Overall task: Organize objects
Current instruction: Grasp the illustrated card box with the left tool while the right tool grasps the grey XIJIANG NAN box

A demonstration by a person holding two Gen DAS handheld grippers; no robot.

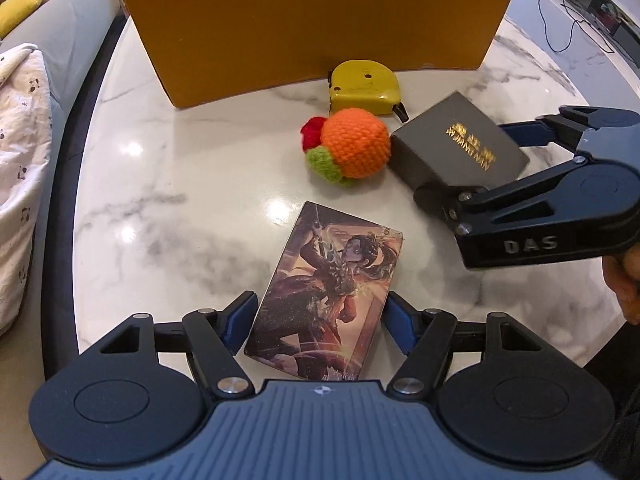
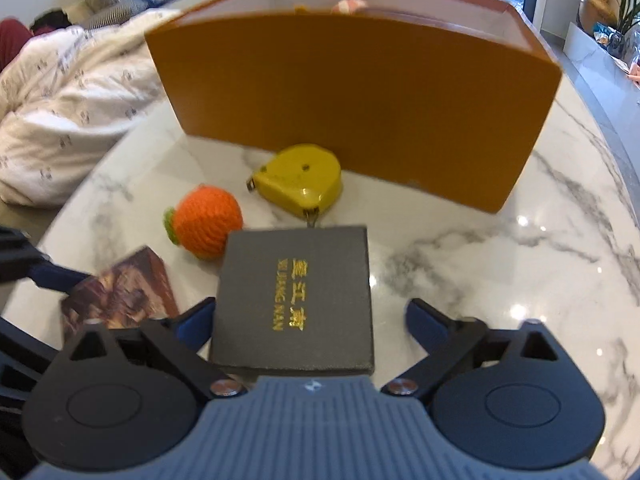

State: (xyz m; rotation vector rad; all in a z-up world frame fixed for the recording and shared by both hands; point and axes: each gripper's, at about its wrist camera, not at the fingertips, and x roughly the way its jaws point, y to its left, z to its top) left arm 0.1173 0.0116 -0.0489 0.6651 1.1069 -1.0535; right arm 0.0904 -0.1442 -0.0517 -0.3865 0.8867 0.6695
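An illustrated card box (image 1: 324,300) lies on the marble table between the open fingers of my left gripper (image 1: 320,320); small gaps show on both sides. It also shows in the right wrist view (image 2: 120,296). A dark grey box with gold lettering (image 2: 296,300) lies between the open fingers of my right gripper (image 2: 312,324); the left finger is close to it and the right finger stands apart. The grey box (image 1: 460,148) and the right gripper (image 1: 480,160) show in the left wrist view. An orange knitted ball (image 1: 354,142) and a yellow tape measure (image 1: 364,86) lie beyond.
A tall orange box (image 1: 316,24), open at the top, stands at the back of the round marble table (image 1: 160,180); things lie inside it (image 2: 348,4). A sofa with a white blanket (image 2: 72,112) is to the left. A black cable (image 1: 560,20) lies at the far right.
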